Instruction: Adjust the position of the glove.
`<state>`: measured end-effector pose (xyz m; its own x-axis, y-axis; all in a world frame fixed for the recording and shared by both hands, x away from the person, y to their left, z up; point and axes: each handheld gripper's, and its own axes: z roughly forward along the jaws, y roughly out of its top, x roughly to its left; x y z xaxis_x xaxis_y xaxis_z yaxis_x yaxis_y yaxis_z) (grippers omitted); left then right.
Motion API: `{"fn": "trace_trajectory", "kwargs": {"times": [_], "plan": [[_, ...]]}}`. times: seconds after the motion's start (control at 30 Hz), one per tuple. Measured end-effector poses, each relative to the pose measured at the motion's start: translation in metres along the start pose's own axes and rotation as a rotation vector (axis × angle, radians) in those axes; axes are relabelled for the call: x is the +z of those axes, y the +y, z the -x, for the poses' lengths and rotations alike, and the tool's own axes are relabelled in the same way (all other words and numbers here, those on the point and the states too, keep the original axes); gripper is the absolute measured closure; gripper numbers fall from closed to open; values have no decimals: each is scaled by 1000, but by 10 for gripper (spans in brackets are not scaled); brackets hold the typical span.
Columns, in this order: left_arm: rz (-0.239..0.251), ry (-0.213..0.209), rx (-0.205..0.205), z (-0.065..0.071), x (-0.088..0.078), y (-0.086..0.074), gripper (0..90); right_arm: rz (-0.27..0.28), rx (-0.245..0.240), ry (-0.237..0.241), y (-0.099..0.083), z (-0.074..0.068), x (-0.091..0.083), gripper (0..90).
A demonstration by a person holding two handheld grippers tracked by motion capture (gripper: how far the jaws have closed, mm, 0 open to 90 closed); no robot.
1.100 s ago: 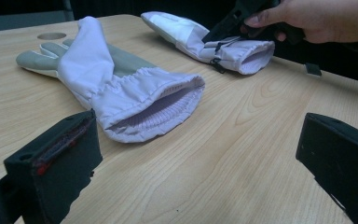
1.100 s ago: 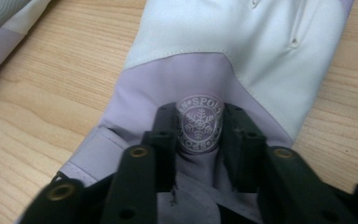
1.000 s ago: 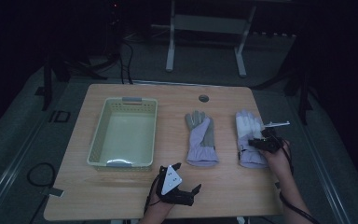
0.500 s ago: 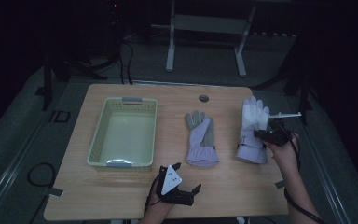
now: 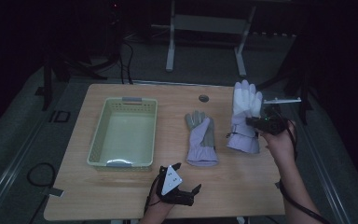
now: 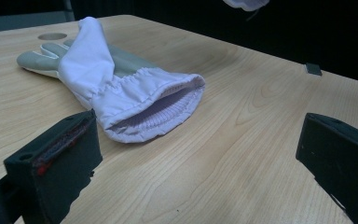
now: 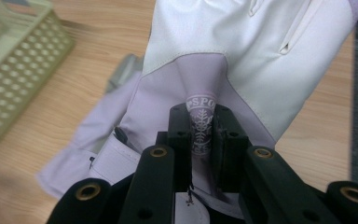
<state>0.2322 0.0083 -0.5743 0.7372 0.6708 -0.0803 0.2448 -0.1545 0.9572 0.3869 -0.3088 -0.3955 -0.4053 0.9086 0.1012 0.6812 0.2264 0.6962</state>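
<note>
My right gripper (image 5: pixel 256 122) pinches a fold of the white-and-lilac glove (image 5: pixel 244 116), holding it above the desk's (image 5: pixel 121 196) right edge. My left gripper (image 5: pixel 182 189) rests at the near edge, jaws wide, facing the other glove's (image 6: pixel 116 84) cuff.

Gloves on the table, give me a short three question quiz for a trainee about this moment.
1. True or false: the right gripper is shut on a fold of the white-backed glove.
2. Which thing lies between the basket and that glove? A) a second glove B) a cup C) a towel
3. How do the left gripper jaws stand, and is anything between them?

Key:
1. True.
2. A, the grey-palmed glove lying flat on the table.
3. Wide open, nothing between them; the cuff opening faces them.
</note>
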Motion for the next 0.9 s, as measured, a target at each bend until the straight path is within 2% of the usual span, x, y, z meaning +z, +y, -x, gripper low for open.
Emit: {"fn": "trace_trajectory", "kwargs": {"times": [0.13,0.2,0.23,0.27,0.3,0.43,0.6,0.7,0.9], "plan": [[-1,1,1,0,0,0,1,-1,9,44,9,-22,7,797],[0,1,4,0,0,0,1,-13,-9,60,13,-39,14,796],[0,1,4,0,0,0,1,-13,-9,60,13,-39,14,796],[2,0,4,0,0,0,1,-17,-14,68,15,-46,17,797],[4,0,2,1,0,0,1,-27,-31,75,17,-60,24,796],[5,0,4,1,0,0,1,-52,-44,86,19,-80,37,796],[3,2,13,1,0,0,1,-101,-46,70,12,-95,56,796],[2,0,9,1,0,0,1,-128,-18,84,7,-97,70,796],[2,-3,9,1,0,0,1,-193,-17,61,-4,-99,97,795]]}}
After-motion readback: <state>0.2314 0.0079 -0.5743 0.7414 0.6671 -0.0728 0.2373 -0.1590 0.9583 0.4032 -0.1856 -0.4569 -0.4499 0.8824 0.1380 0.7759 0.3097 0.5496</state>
